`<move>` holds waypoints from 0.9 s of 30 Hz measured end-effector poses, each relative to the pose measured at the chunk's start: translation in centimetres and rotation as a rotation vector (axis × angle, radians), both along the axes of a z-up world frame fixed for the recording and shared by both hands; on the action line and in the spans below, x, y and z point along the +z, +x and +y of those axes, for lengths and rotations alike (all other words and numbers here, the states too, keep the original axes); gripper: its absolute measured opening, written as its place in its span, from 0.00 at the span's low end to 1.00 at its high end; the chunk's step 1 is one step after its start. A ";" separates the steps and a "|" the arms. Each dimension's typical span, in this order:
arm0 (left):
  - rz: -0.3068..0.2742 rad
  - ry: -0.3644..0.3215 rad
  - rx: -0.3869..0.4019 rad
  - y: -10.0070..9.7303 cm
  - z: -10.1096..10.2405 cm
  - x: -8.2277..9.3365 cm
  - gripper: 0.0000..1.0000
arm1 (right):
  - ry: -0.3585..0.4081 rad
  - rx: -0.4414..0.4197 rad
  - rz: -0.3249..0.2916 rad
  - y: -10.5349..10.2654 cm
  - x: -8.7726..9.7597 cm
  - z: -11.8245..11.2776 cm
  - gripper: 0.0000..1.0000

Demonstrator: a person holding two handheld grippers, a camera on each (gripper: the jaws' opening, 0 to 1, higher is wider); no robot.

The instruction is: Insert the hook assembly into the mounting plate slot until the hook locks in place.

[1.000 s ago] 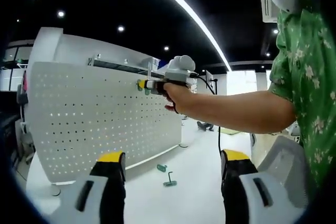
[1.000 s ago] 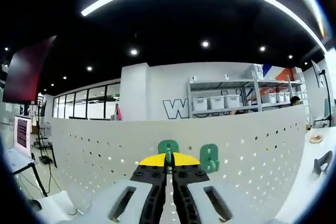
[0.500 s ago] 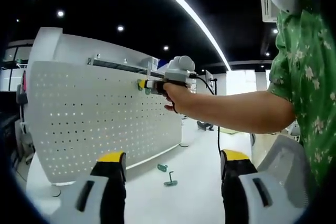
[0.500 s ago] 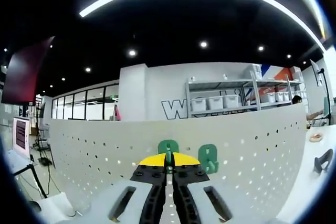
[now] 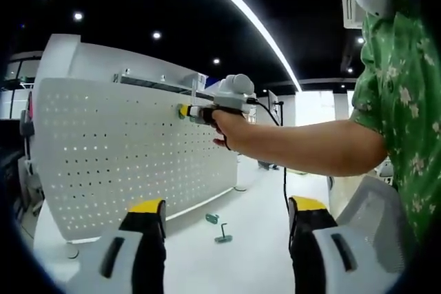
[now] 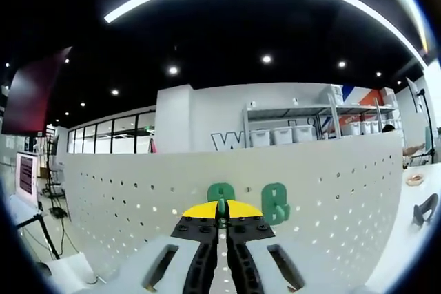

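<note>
So the green hook [image 6: 220, 197] is pinched tight in the right gripper [image 6: 221, 213], pressed against the pegboard [image 6: 331, 191] beside a second green hook [image 6: 275, 202]. Left gripper [image 5: 224, 215] hangs back, jaws wide with nothing between them, and its view catches two more hooks [image 5: 218, 228] lying on the table [image 5: 255, 253] near the board's foot.

Support: white tabletop [image 5: 255, 239] | standing on it: white perforated mounting plate [image 5: 131, 163], upright | lying on it: two green hooks [image 5: 218, 228], loose, close together near the plate's foot | far right edge, right gripper view: dark hook-shaped part [image 6: 422, 213], type not resolved
</note>
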State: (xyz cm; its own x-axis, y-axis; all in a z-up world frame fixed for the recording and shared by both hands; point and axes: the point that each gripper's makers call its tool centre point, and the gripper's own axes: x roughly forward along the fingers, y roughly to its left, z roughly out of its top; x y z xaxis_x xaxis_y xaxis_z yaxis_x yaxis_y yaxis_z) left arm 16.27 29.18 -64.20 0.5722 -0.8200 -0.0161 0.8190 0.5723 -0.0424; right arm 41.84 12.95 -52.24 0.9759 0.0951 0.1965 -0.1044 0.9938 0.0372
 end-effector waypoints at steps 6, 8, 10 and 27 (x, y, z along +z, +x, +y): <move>0.003 0.002 -0.002 0.1 0.1 -0.1 0.74 | -0.005 -0.003 -0.017 0.0 0.1 0.1 0.01; 0.006 0.003 -0.004 0.1 0.0 -0.1 0.74 | -0.002 -0.004 -0.017 0.1 0.1 0.1 0.01; 0.006 0.004 -0.006 0.1 0.0 -0.1 0.74 | -0.002 -0.007 -0.025 0.0 0.2 0.1 0.01; 0.014 0.003 -0.012 0.3 0.1 -0.4 0.73 | -0.002 -0.020 -0.053 0.3 0.2 0.2 0.01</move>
State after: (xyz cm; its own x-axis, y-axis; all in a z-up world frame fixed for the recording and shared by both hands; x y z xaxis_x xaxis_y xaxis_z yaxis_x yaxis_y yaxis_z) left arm 16.56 29.29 -64.56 0.5621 -0.8267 -0.0265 0.8251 0.5627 -0.0519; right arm 42.13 13.18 -52.05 0.9659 0.0757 0.2477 -0.0858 0.9959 0.0303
